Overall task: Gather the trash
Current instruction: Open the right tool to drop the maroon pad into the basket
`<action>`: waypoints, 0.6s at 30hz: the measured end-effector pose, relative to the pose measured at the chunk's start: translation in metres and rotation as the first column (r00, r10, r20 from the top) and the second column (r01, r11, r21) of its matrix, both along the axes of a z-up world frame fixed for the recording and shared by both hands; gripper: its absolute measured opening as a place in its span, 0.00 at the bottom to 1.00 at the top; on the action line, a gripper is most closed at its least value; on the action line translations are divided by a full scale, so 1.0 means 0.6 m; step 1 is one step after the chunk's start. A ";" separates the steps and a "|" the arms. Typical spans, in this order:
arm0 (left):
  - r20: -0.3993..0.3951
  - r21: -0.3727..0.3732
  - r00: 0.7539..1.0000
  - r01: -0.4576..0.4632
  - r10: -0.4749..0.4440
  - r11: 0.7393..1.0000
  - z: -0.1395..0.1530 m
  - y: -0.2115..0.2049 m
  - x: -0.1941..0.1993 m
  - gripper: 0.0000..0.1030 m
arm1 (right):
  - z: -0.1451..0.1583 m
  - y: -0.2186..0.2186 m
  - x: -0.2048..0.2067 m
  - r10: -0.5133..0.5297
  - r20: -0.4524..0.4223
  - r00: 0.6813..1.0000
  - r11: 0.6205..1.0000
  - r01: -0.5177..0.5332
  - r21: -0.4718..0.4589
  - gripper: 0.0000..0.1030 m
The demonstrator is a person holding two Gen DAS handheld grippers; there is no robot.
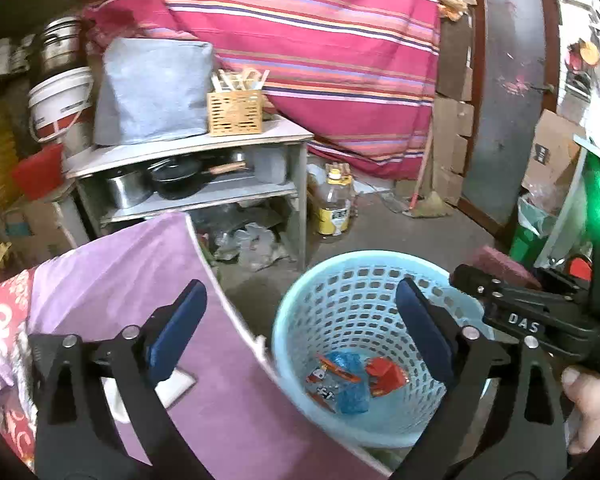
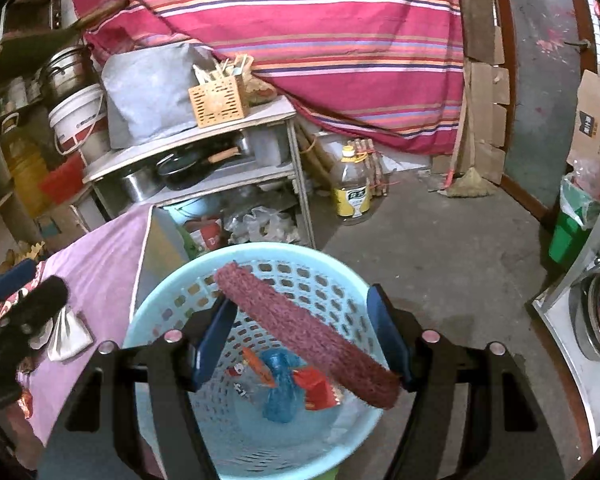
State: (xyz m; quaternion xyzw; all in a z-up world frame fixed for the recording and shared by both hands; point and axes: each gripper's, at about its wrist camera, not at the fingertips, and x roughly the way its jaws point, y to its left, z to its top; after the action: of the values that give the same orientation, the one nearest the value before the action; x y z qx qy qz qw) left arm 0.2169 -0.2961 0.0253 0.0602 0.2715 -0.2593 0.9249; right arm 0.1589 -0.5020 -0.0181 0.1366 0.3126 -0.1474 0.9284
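Note:
A light blue perforated basket [image 1: 300, 316] [image 2: 160, 312] stands on the floor beside a purple-covered table [image 1: 120, 264] [image 2: 100, 264]. Inside it lie a blue plastic bag [image 1: 350, 394] [image 2: 280, 392], a red wrapper [image 1: 388, 376] [image 2: 318, 392] and an orange-and-white wrapper [image 1: 324, 372] [image 2: 256, 366]. My right gripper [image 2: 304, 332] is over the basket with its jaws apart; a maroon scouring pad [image 2: 304, 332] lies diagonally between the fingers, touching both. My left gripper [image 1: 300, 328] is open and empty, spanning the table edge and the basket. A crumpled white paper [image 2: 66, 336] lies on the table.
A shelf unit [image 1: 196, 148] with pans, a grey-covered box and a wooden utensil holder [image 1: 236, 112] stands behind. An oil bottle [image 1: 334, 204] and a broom [image 1: 426, 200] are on the concrete floor. A green bin [image 2: 572, 232] is at right.

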 end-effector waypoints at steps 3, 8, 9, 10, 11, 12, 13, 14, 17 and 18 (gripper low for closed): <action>-0.002 0.007 1.000 -0.021 0.021 1.000 0.000 0.021 0.004 0.92 | -0.005 0.021 0.019 0.027 -0.015 1.000 1.000 -0.027 -0.006 0.65; 0.013 0.021 0.998 -0.068 0.068 0.997 0.004 0.052 0.007 0.94 | -0.015 0.041 0.037 0.043 -0.019 0.999 0.999 -0.043 -0.016 0.72; 0.014 0.020 0.997 -0.076 0.076 0.997 0.005 0.057 0.006 0.94 | -0.017 0.042 0.040 0.038 -0.015 0.999 0.999 -0.039 -0.012 0.82; 0.014 0.017 0.996 -0.086 0.086 0.996 0.006 0.066 0.008 0.94 | -0.019 0.044 0.043 0.031 -0.016 0.999 0.999 -0.031 -0.011 0.85; 0.013 0.017 0.996 -0.092 0.091 0.996 0.007 0.069 0.008 0.95 | -0.022 0.046 0.046 0.030 -0.021 0.999 1.000 -0.030 -0.007 0.86; 0.012 0.016 0.995 -0.098 0.097 0.995 0.008 0.075 0.008 0.95 | -0.022 0.046 0.049 0.032 -0.024 0.999 0.999 -0.032 -0.004 0.86; 0.012 0.016 0.994 -0.104 0.104 0.994 0.009 0.080 0.008 0.95 | -0.022 0.049 0.051 0.030 -0.029 0.999 1.000 -0.030 -0.006 0.86; 0.016 0.016 0.994 -0.110 0.110 0.994 0.010 0.086 0.006 0.95 | -0.022 0.052 0.052 0.026 -0.030 0.999 1.000 -0.026 -0.012 0.86; 0.024 0.018 0.992 -0.128 0.127 0.992 0.012 0.099 0.003 0.95 | -0.019 0.062 0.054 0.029 -0.024 0.999 0.999 -0.029 -0.024 0.87; 0.023 0.018 0.991 -0.131 0.131 0.991 0.013 0.104 0.002 0.95 | -0.017 0.066 0.053 0.031 -0.021 0.999 0.999 -0.031 -0.026 0.87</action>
State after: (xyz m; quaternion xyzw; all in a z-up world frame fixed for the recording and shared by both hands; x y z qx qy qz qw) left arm 0.2181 -0.2339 0.0329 0.0542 0.2674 -0.1945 0.9422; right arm 0.1904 -0.4625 -0.0283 0.1183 0.3221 -0.1384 0.9290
